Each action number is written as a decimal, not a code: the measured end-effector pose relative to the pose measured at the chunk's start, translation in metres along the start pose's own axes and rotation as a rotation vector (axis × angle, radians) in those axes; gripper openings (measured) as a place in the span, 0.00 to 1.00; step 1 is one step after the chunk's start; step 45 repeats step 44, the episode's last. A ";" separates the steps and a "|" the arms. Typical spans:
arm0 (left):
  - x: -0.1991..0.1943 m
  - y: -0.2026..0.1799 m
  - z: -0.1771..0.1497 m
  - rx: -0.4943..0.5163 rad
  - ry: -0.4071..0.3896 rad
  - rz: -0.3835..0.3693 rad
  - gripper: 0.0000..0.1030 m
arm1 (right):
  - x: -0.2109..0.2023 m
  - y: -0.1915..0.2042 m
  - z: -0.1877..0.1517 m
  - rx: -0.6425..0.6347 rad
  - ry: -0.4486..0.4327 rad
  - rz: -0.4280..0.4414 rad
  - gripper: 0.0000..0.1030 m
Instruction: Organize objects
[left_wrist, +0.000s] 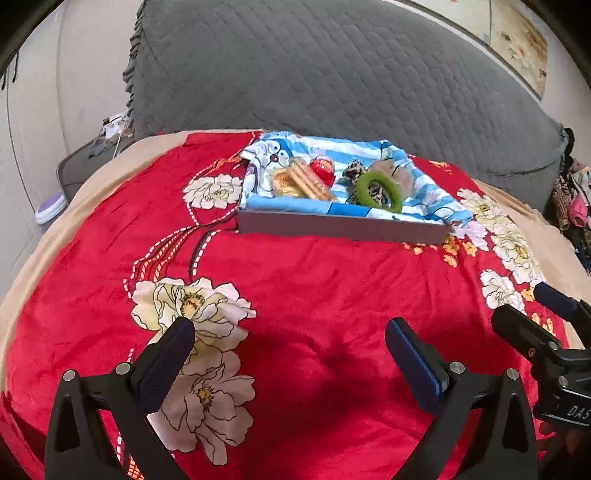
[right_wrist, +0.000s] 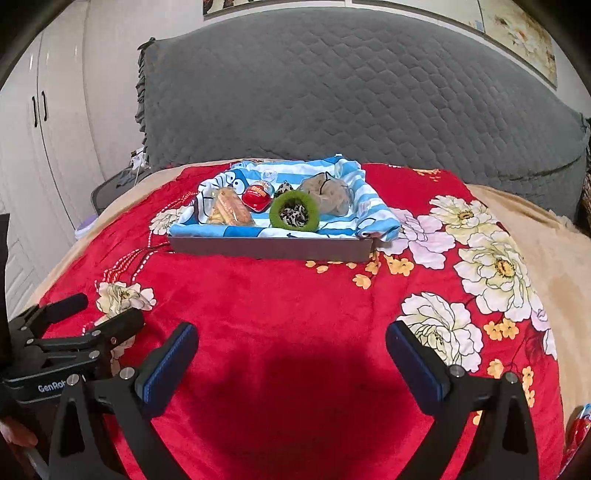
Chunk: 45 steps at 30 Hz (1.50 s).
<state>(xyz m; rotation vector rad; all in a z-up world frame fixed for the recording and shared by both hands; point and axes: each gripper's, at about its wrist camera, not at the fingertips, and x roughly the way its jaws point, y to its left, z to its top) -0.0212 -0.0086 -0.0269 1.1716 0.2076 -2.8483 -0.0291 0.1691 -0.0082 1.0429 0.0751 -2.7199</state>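
A shallow grey tray (left_wrist: 343, 226) (right_wrist: 269, 248) lined with a blue striped cartoon cloth sits on the red flowered blanket, far ahead of both grippers. It holds a wrapped biscuit pack (left_wrist: 308, 181) (right_wrist: 229, 211), a red round item (left_wrist: 323, 170) (right_wrist: 255, 197), a green ring (left_wrist: 360, 190) (right_wrist: 275, 215) over a leopard-print scrunchie (right_wrist: 292, 218), and a beige fluffy scrunchie (left_wrist: 395, 173) (right_wrist: 328, 192). My left gripper (left_wrist: 290, 332) (right_wrist: 99, 314) hangs open and empty over the blanket. My right gripper (right_wrist: 293, 336) (left_wrist: 533, 306) is open and empty beside it.
A grey quilted headboard (left_wrist: 332, 74) rises behind the tray. A white wardrobe (right_wrist: 37, 147) stands at the left and a pile of clothes (left_wrist: 572, 199) at the right. A red packet (right_wrist: 580, 424) lies at the blanket's lower right edge. A hand (right_wrist: 16, 435) shows at lower left.
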 end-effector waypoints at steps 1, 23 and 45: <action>0.001 0.000 -0.001 0.001 0.000 -0.001 1.00 | 0.001 0.000 -0.001 0.000 0.000 -0.001 0.99; 0.029 -0.002 -0.020 0.035 0.036 -0.012 1.00 | 0.029 0.003 -0.027 -0.029 0.036 -0.028 0.99; 0.049 0.000 -0.029 0.043 0.051 0.004 1.00 | 0.044 -0.002 -0.034 -0.009 0.077 -0.057 0.99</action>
